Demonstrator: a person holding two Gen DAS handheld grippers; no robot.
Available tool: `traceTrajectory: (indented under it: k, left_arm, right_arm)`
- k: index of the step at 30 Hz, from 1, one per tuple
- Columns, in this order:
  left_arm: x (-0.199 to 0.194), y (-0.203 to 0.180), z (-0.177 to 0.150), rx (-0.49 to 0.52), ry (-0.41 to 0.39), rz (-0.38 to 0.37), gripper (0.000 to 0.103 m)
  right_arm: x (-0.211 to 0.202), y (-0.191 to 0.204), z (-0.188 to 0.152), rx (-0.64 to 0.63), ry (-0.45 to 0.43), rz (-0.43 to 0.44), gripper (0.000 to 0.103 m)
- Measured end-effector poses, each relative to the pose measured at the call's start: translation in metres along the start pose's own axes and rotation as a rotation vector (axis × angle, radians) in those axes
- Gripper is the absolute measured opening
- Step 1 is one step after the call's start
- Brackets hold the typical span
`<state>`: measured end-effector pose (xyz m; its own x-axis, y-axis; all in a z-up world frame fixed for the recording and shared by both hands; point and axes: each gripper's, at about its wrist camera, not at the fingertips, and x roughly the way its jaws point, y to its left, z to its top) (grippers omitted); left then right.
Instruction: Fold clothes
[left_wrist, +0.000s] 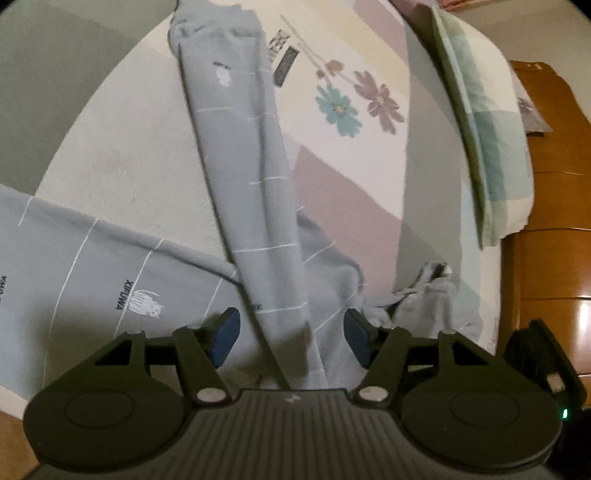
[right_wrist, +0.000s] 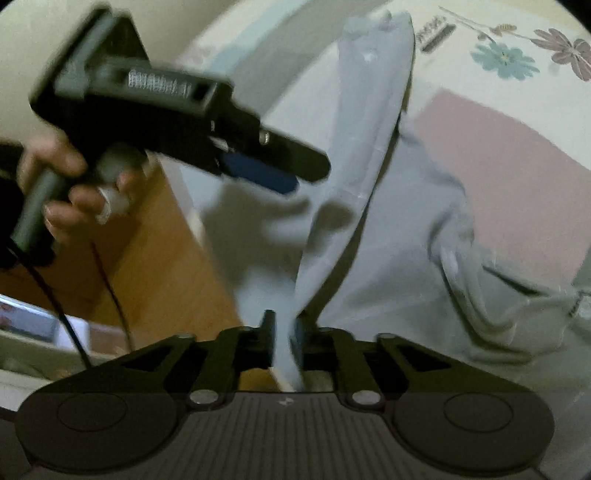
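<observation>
On the bed (left_wrist: 369, 192), the right gripper (right_wrist: 282, 341) pinches the grey trouser leg (left_wrist: 240, 155); the left gripper (left_wrist: 291, 338) gapes around it.

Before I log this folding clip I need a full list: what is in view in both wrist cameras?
grey trousers: one pair, grey with thin white lines and small white prints, lying on the bed; one leg stretched away from the cameras, its near end between the right gripper's pads.
bedsheet: one, cream with pink and grey blocks and a flower print, under the trousers.
pillow: one, white with pale green checks, at the bed's right edge in the left wrist view.
wooden floor: orange-brown, beside the bed.
cables: two, dark, hanging below the hand.
left gripper: black, blue pads, open, astride the leg.
right gripper: black, shut on the leg.
hand: one, holding the left gripper's handle.
</observation>
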<state>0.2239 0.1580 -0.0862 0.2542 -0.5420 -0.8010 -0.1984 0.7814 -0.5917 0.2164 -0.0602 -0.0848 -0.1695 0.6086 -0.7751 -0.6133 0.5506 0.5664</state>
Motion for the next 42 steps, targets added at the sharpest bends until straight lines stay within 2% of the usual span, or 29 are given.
traceTrajectory:
  k: [1, 3, 5, 9, 12, 15, 19, 23, 25, 26, 27, 29, 31, 35, 37, 39, 42]
  left_arm:
    - [0.002, 0.000, 0.001, 0.007, -0.005, 0.005, 0.062]
    - [0.004, -0.002, 0.005, 0.028, -0.022, 0.015, 0.062]
    - [0.005, -0.002, 0.012, 0.042, -0.040, 0.014, 0.062]
    - [0.011, 0.003, 0.030, 0.059, -0.079, 0.036, 0.061]
    - [0.019, 0.014, 0.041, 0.056, -0.064, 0.052, 0.058]
    - [0.018, 0.026, 0.046, 0.043, -0.059, -0.019, 0.058]
    - [0.025, 0.036, 0.055, 0.010, -0.040, -0.157, 0.058]
    - [0.040, 0.036, 0.063, 0.055, -0.029, -0.279, 0.060]
    - [0.039, 0.049, 0.059, 0.043, -0.011, -0.315, 0.055]
    - [0.039, 0.056, 0.056, 0.032, 0.003, -0.330, 0.046]
    - [0.040, 0.065, 0.053, 0.009, 0.022, -0.338, 0.032]
    - [0.045, 0.075, 0.051, -0.028, 0.033, -0.345, 0.018]
    - [0.053, 0.074, 0.057, -0.044, 0.052, -0.362, 0.018]
    - [0.070, 0.047, 0.073, 0.027, 0.086, -0.360, 0.017]
    - [0.066, 0.036, 0.072, 0.071, 0.074, -0.324, 0.006]
    - [0.059, 0.025, 0.070, 0.106, 0.055, -0.293, 0.005]
    - [0.030, 0.012, 0.063, 0.139, -0.011, -0.327, 0.004]
  right_arm:
    - [0.000, -0.001, -0.003, 0.003, 0.007, -0.009, 0.021]
    - [-0.004, -0.006, -0.007, 0.027, 0.001, -0.013, 0.033]
    - [-0.011, -0.014, -0.008, 0.062, -0.016, -0.028, 0.038]
    - [-0.023, -0.028, -0.009, 0.113, -0.048, -0.075, 0.039]
    - [-0.031, -0.035, -0.008, 0.151, -0.074, -0.086, 0.040]
    - [-0.039, -0.039, -0.009, 0.183, -0.104, -0.095, 0.043]
    - [-0.044, -0.043, -0.014, 0.230, -0.151, -0.104, 0.045]
    - [-0.047, -0.044, -0.017, 0.298, -0.190, -0.127, 0.045]
    - [-0.048, -0.042, -0.017, 0.317, -0.205, -0.148, 0.045]
    - [-0.051, -0.040, -0.020, 0.325, -0.212, -0.161, 0.045]
    - [-0.054, -0.038, -0.023, 0.342, -0.223, -0.176, 0.046]
    - [-0.060, -0.035, -0.028, 0.376, -0.245, -0.205, 0.047]
    - [-0.064, -0.031, -0.036, 0.424, -0.274, -0.230, 0.050]
    - [-0.061, -0.022, -0.046, 0.496, -0.309, -0.270, 0.050]
    - [-0.061, -0.018, -0.049, 0.511, -0.308, -0.275, 0.050]
    - [-0.060, -0.015, -0.050, 0.511, -0.300, -0.274, 0.050]
    - [-0.058, -0.016, -0.054, 0.490, -0.258, -0.280, 0.051]
